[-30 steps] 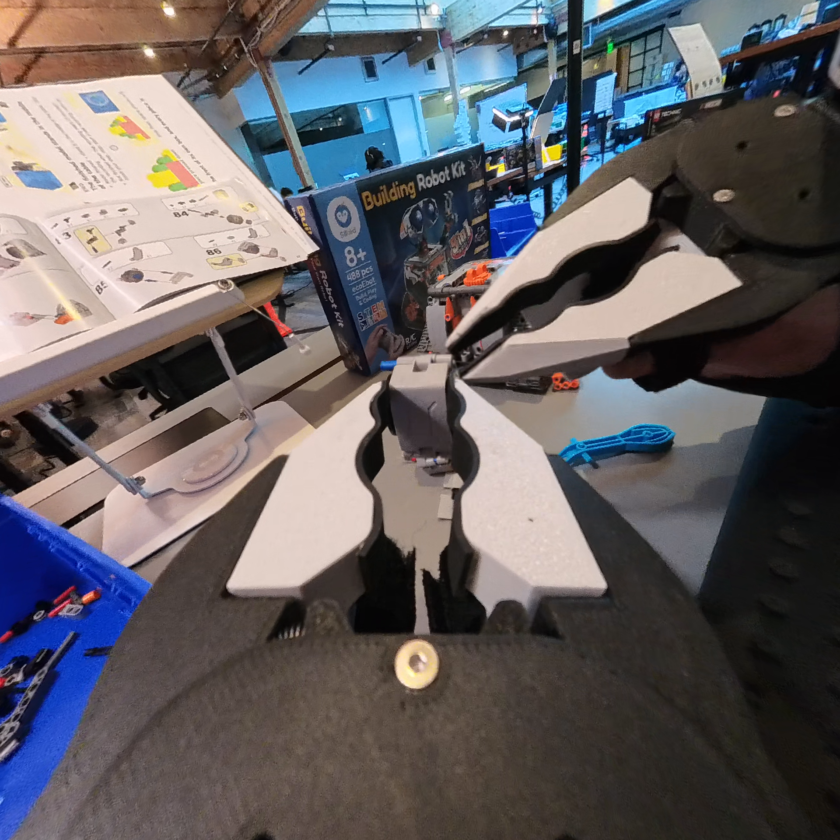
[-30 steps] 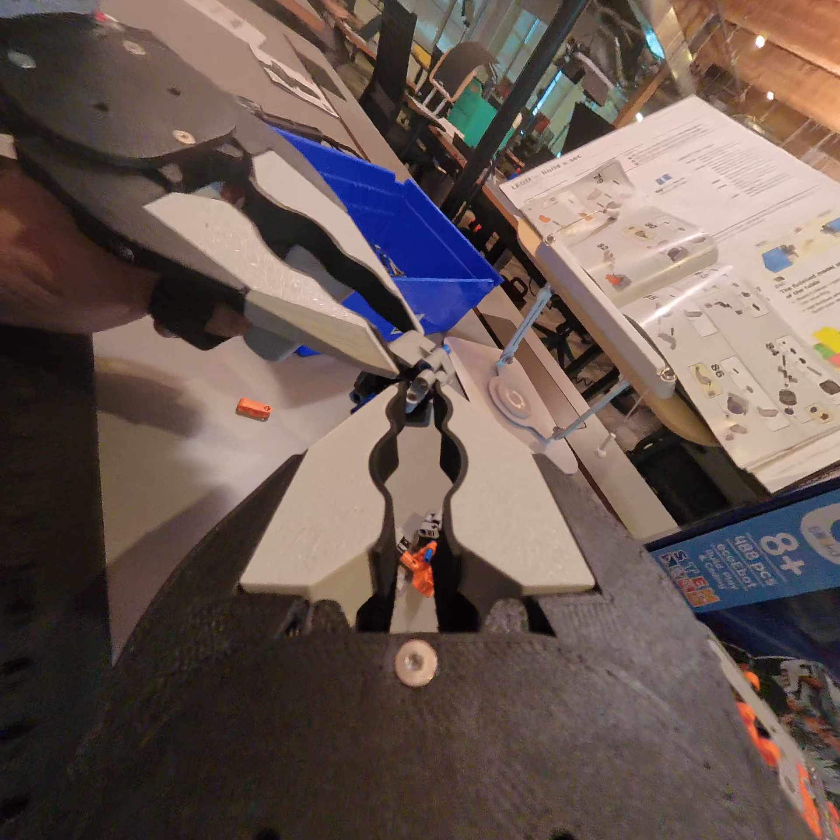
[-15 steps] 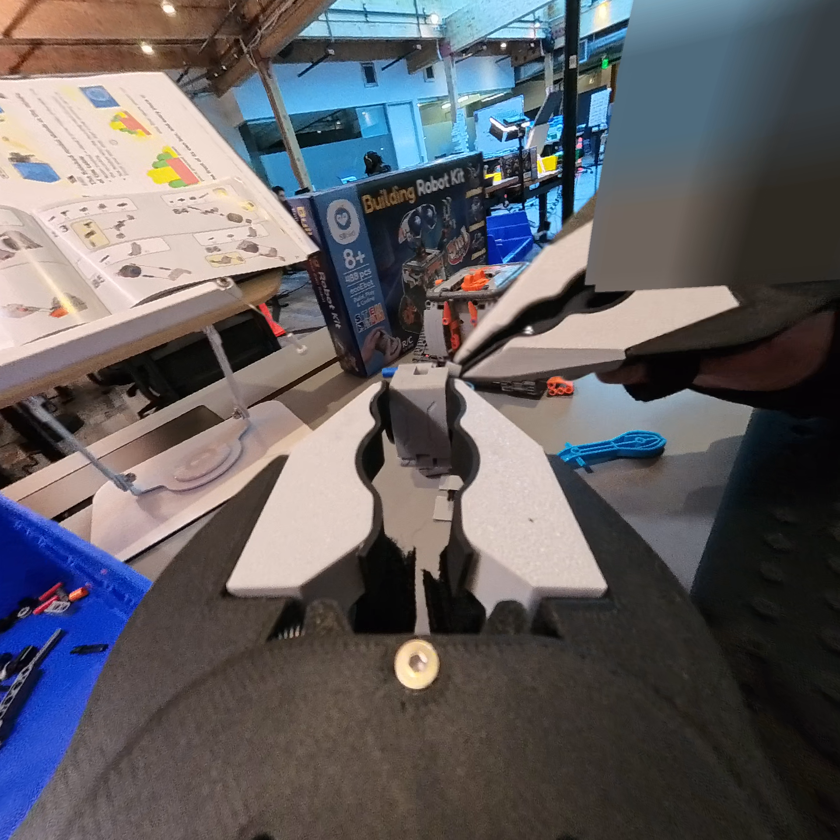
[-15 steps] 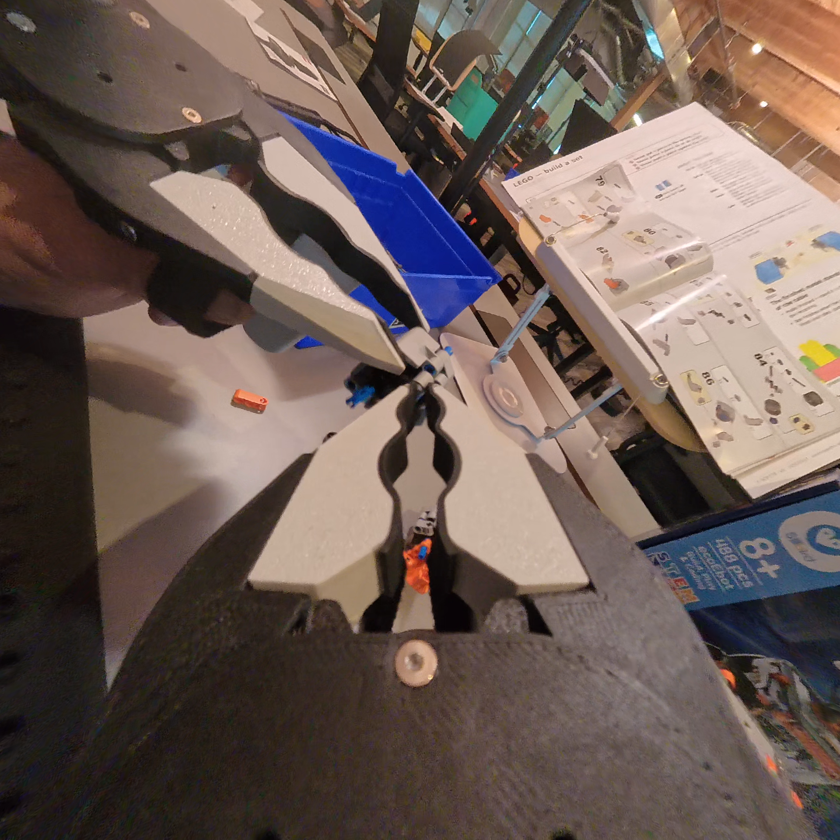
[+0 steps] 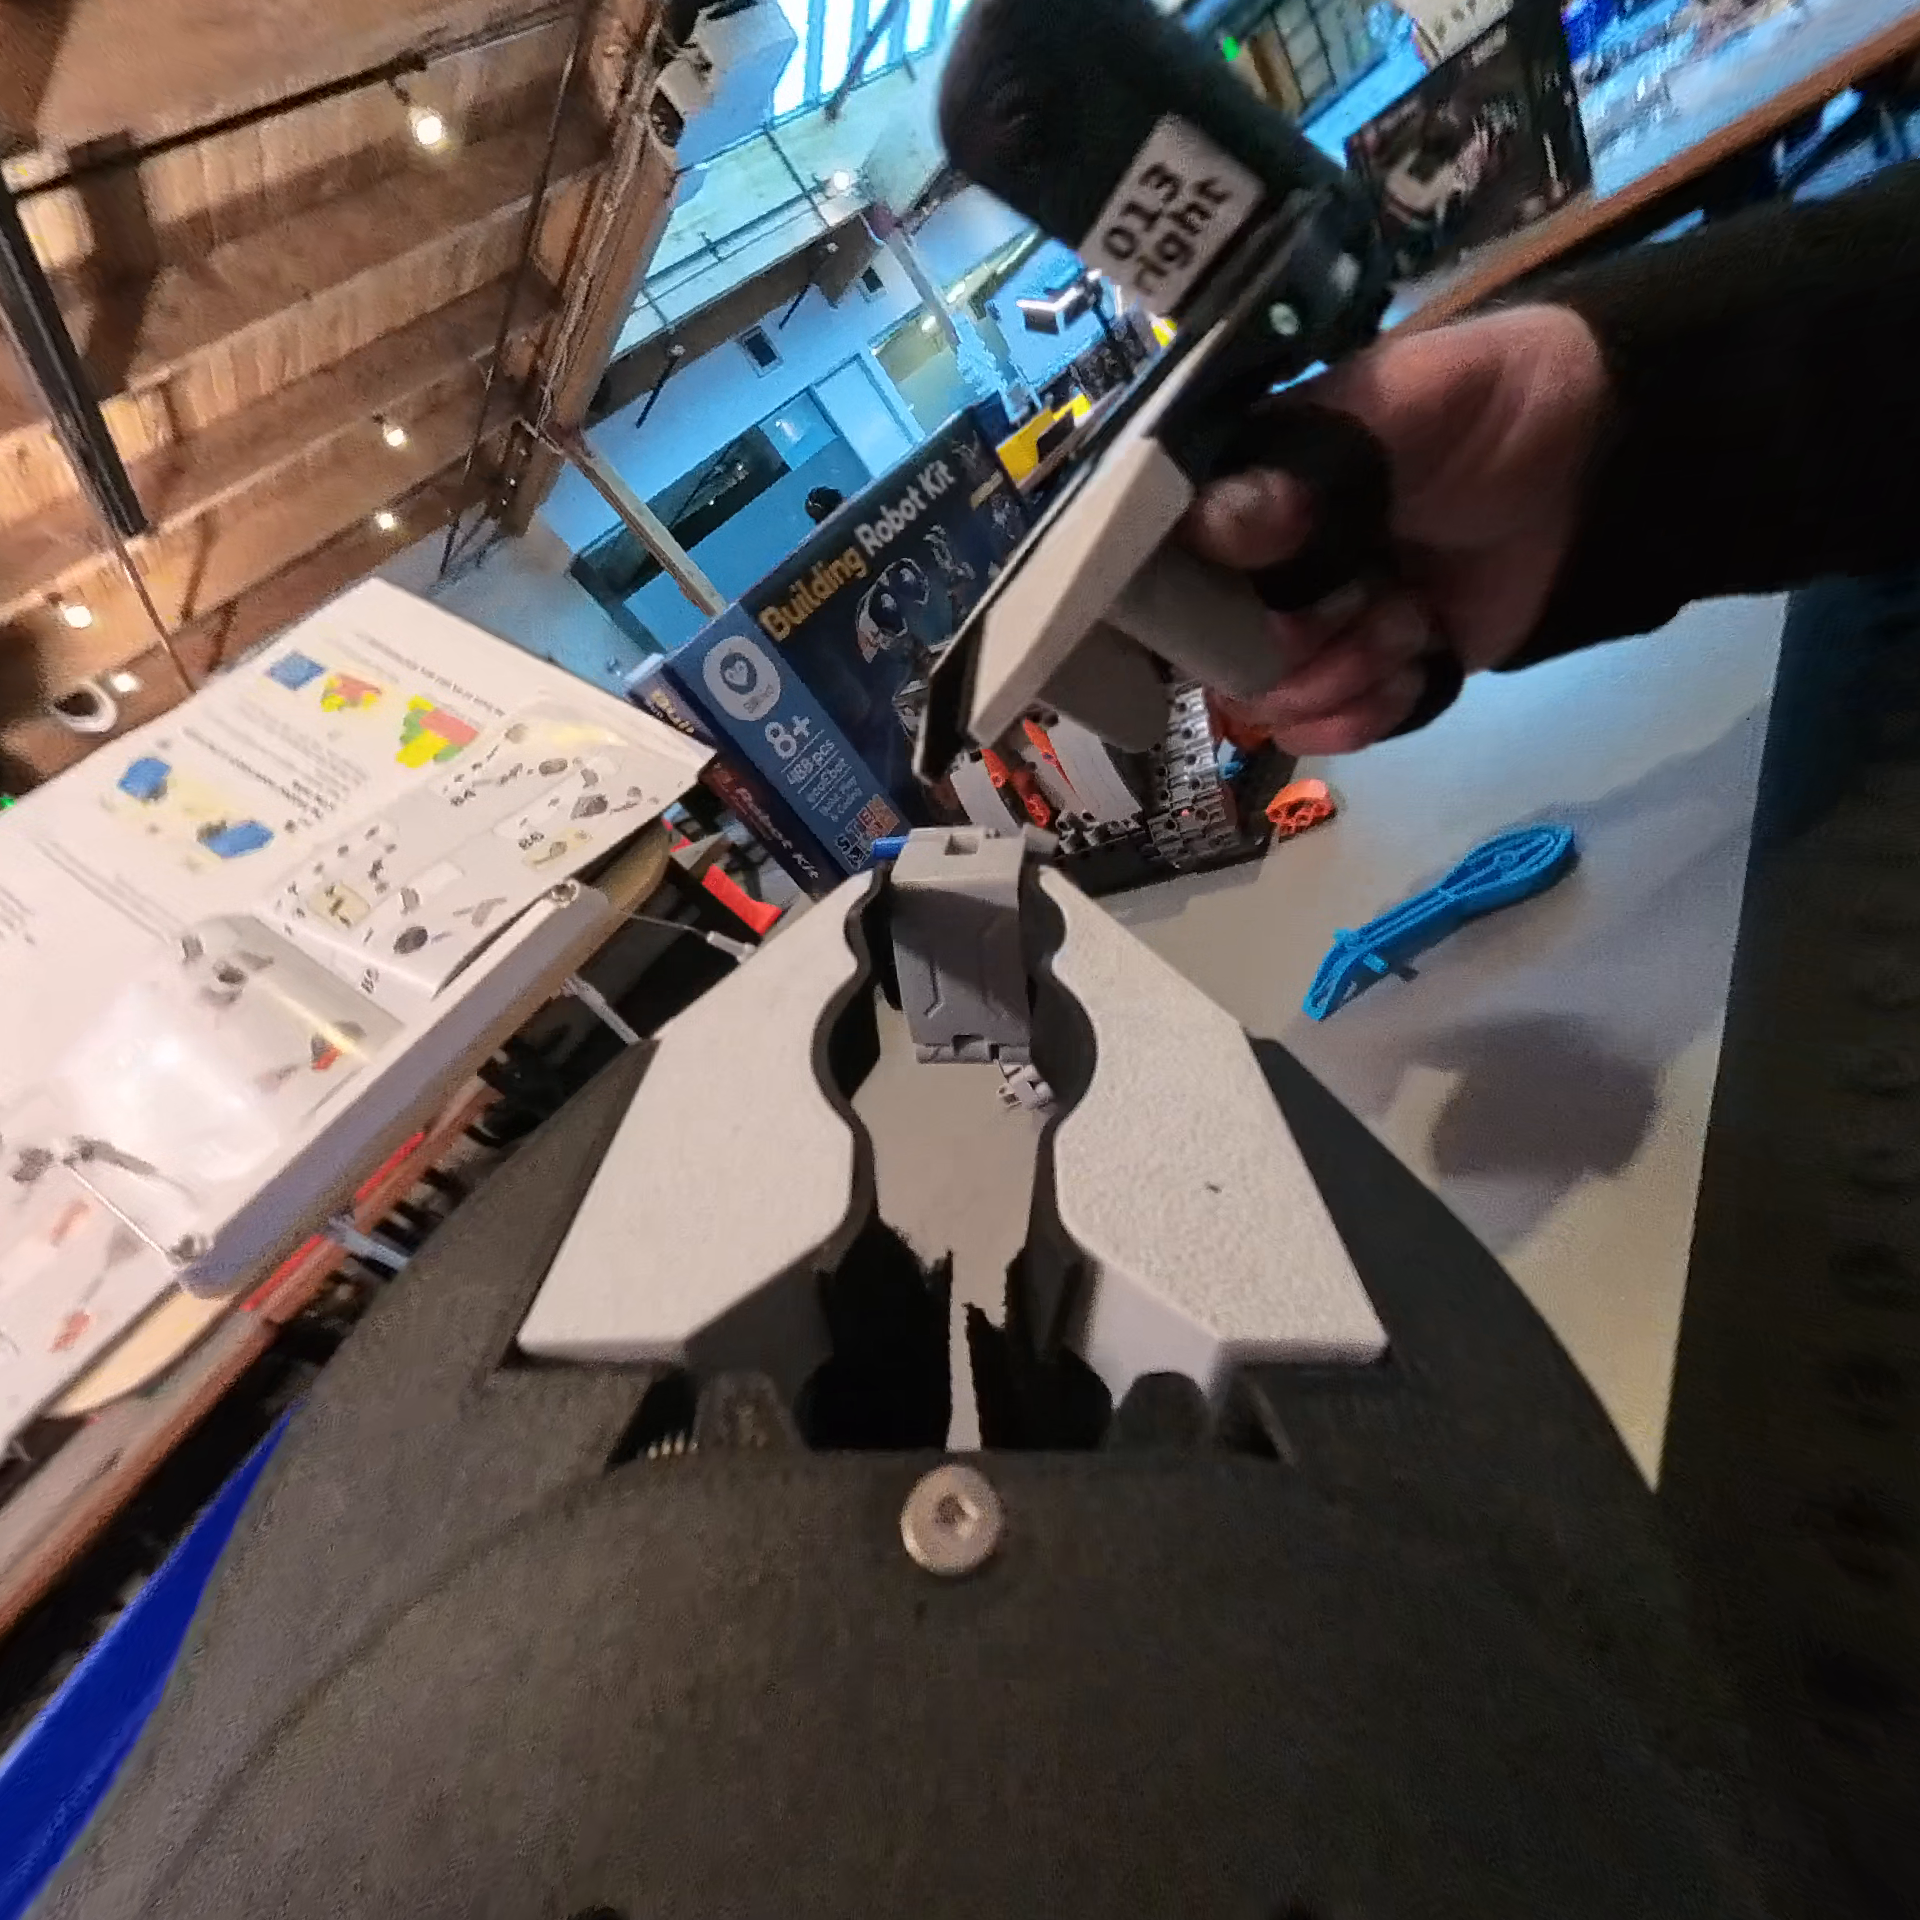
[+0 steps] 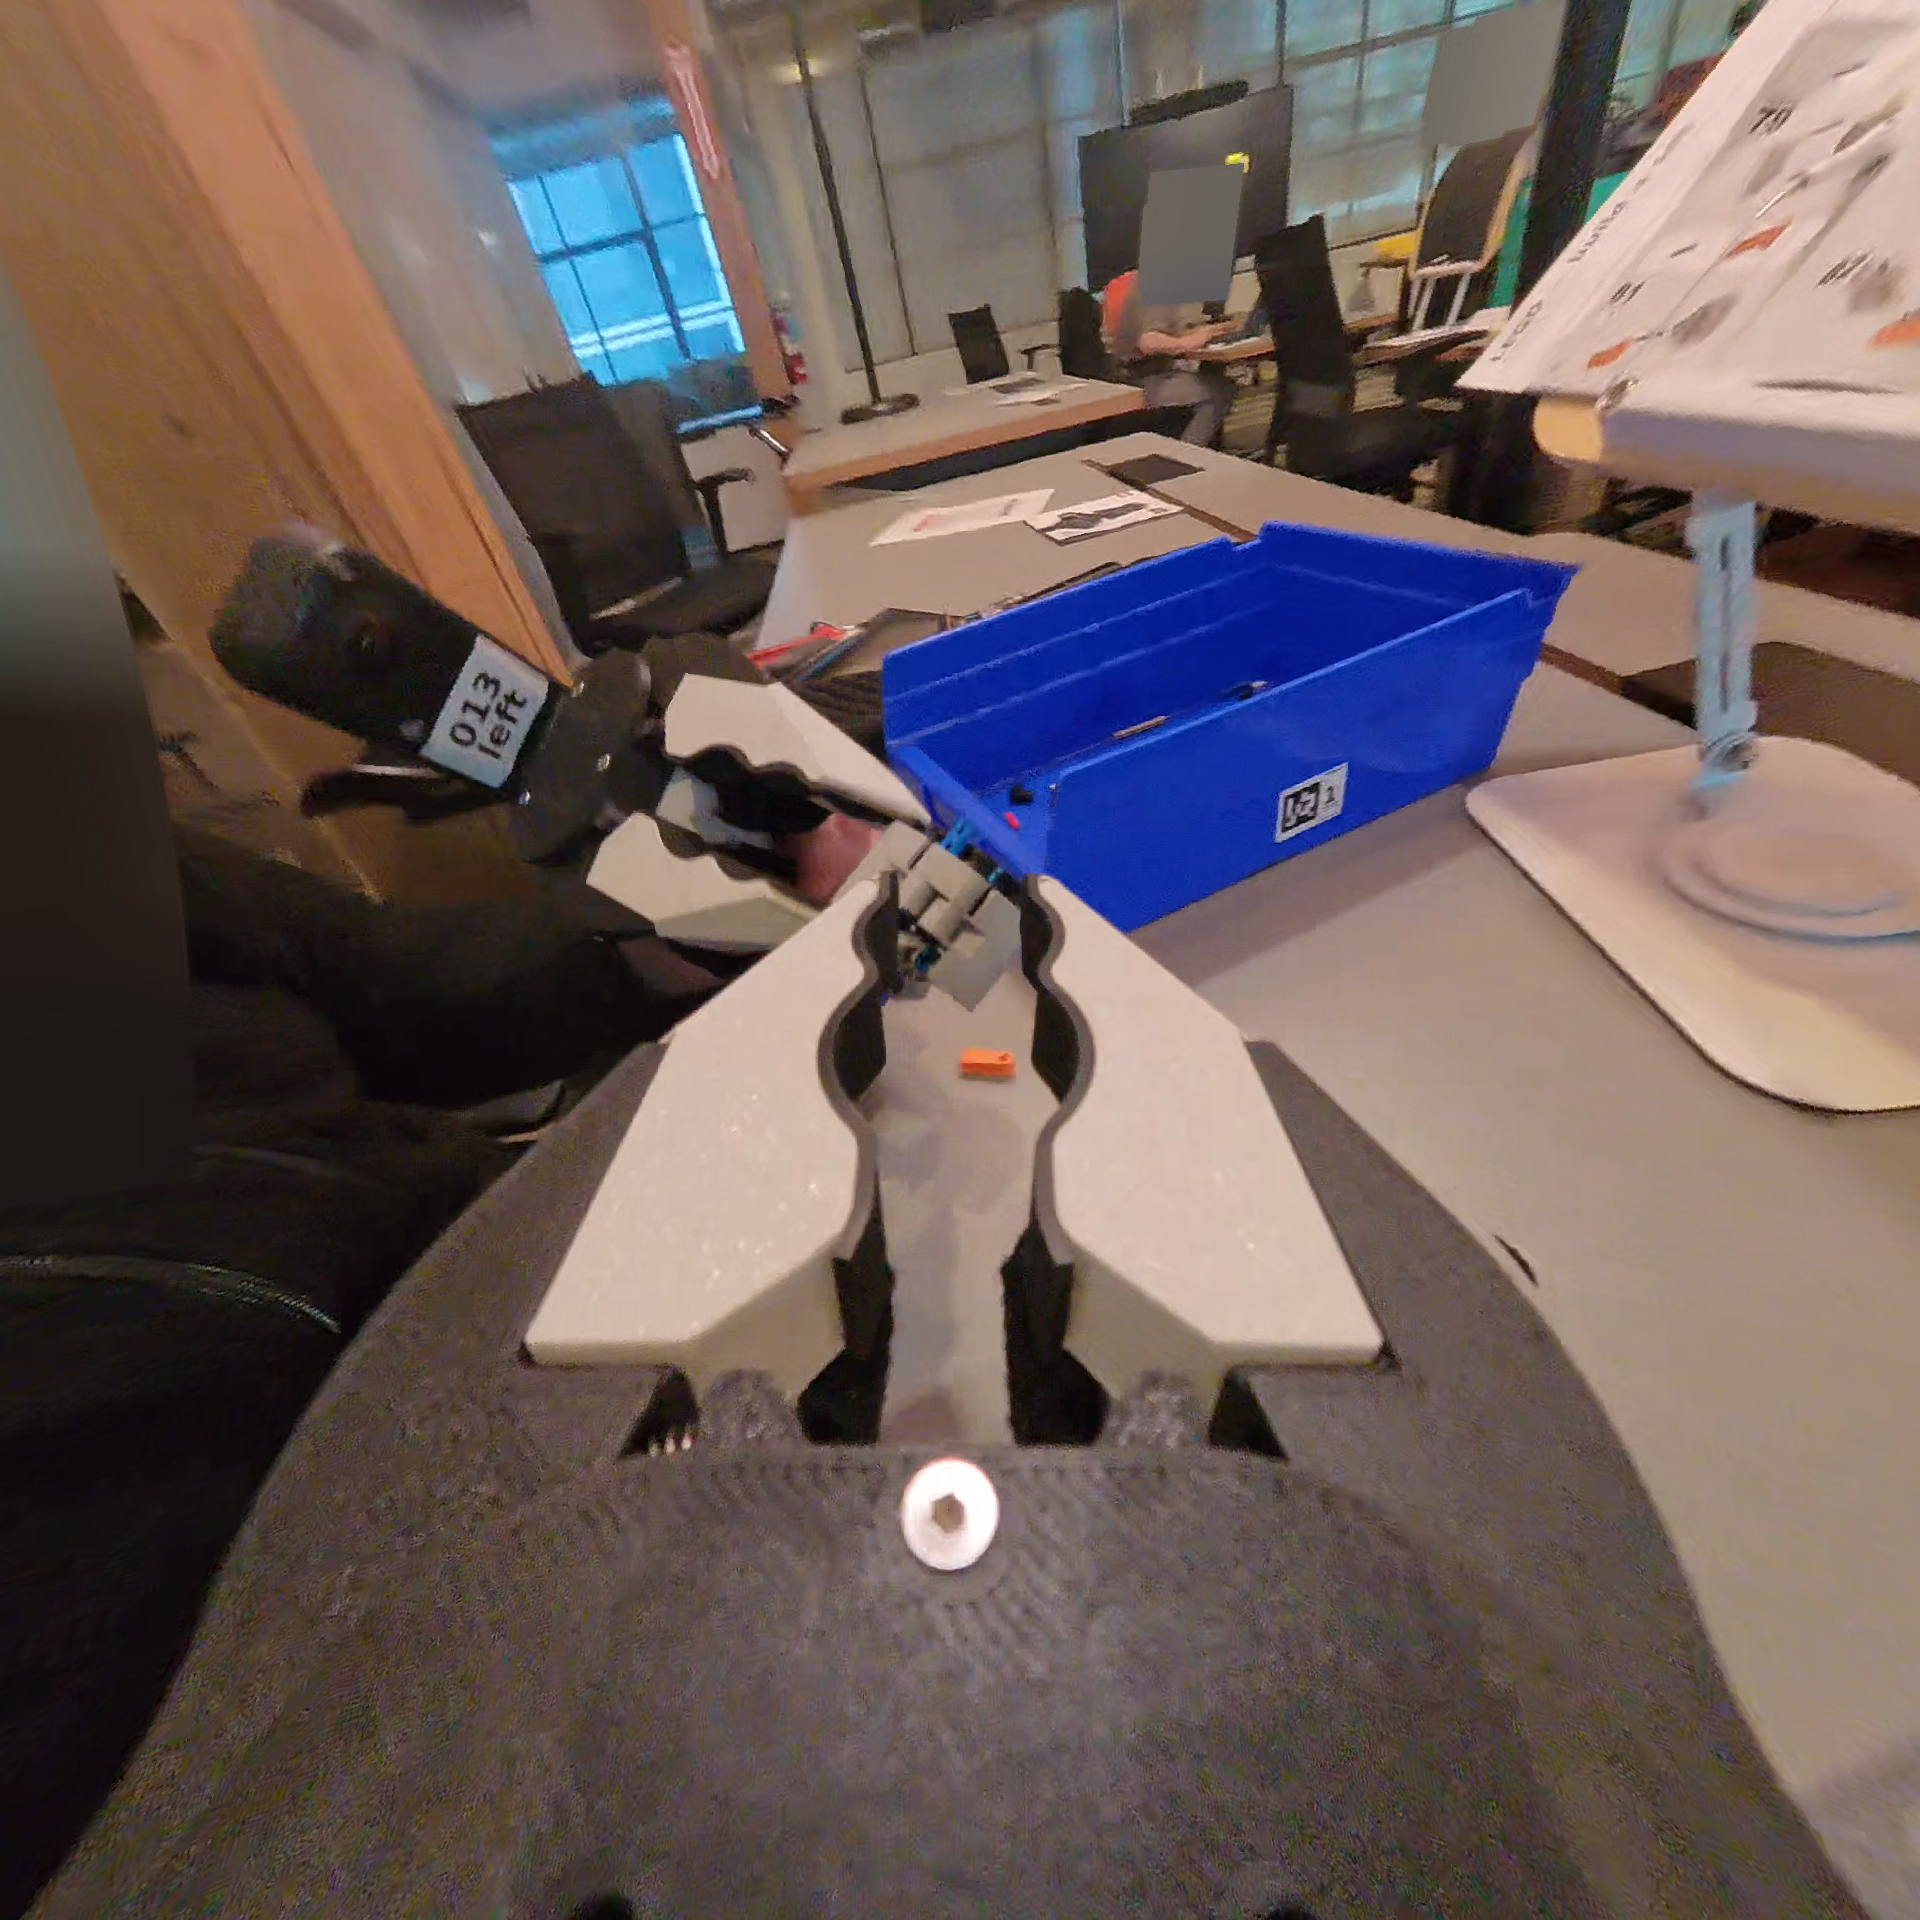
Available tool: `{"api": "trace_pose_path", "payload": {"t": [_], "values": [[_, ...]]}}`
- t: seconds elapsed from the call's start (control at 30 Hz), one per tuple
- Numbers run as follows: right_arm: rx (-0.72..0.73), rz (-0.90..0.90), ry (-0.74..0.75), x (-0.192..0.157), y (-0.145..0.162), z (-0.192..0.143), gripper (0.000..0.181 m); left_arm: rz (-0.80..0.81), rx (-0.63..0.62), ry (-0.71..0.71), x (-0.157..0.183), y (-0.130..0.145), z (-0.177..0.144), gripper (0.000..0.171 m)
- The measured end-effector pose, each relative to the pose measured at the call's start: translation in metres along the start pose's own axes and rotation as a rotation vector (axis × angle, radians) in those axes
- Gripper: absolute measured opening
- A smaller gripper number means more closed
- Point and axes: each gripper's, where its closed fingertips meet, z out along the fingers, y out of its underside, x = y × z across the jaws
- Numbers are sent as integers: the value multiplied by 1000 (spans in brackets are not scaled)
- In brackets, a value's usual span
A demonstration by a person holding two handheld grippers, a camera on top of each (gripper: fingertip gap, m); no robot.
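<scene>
Item: grey brick assembly point(image 5: 961, 961) — blocky light-grey plastic piece w/ moulded panel lines, a square notch on top, small pale connector bits at its lower end, a blue pin at the upper left edge. Held off the tabletop point(image 5: 1558, 1039), clamped at the tips of the left gripper point(image 5: 956, 914); jaws closed onto its sides. In the right wrist view the same piece point(image 6: 951, 914) shows grey blocks on blue pins, tilted.

Right gripper point(image 6: 954, 914): jaws apart, tips either side of the assembly w/ clear gaps; contact cannot be told. From the left wrist view it point(image 5: 935, 764) hangs above and just behind the piece, seen edge-on, tips pointing down; a hand point(image 5: 1403, 540) in a dark sleeve grips its handle. Left gripper as seen from the right point(image 6: 914, 821): comes in from the left, white tag on its black body.

Around:
- blue bin point(image 6: 1226, 727), open-topped, square code tag on front wall; just behind the assembly, small parts inside.
- orange brick point(image 6: 987, 1062), loose on tabletop, seen between right fingers.
- instruction booklet point(image 5: 312, 831), open on a white stand point(image 6: 1714, 883).
- kit box point(image 5: 852, 675), dark blue, upright behind.
- part-built model point(image 5: 1143, 790), grey/orange, beside box.
- blue tool point(image 5: 1444, 914), flat on tabletop, right side, well apart.
- orange wheel part point(image 5: 1304, 805) near the model.
</scene>
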Motion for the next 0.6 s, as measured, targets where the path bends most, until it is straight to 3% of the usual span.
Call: {"api": "trace_pose_path", "payload": {"t": [0.3, 0.53, 0.6], "values": [[-125, 77, -111, -10, 19, 2, 12, 305, -50, 29, 27, -3, 4, 22], [-340, 21, 3, -1, 51, 1, 8, 749, -242, 45, 47, 27, 14, 22], [-381, 28, 33, 4, 62, -2, 3, 800, -262, 89, 55, 34, 15, 22]]}}
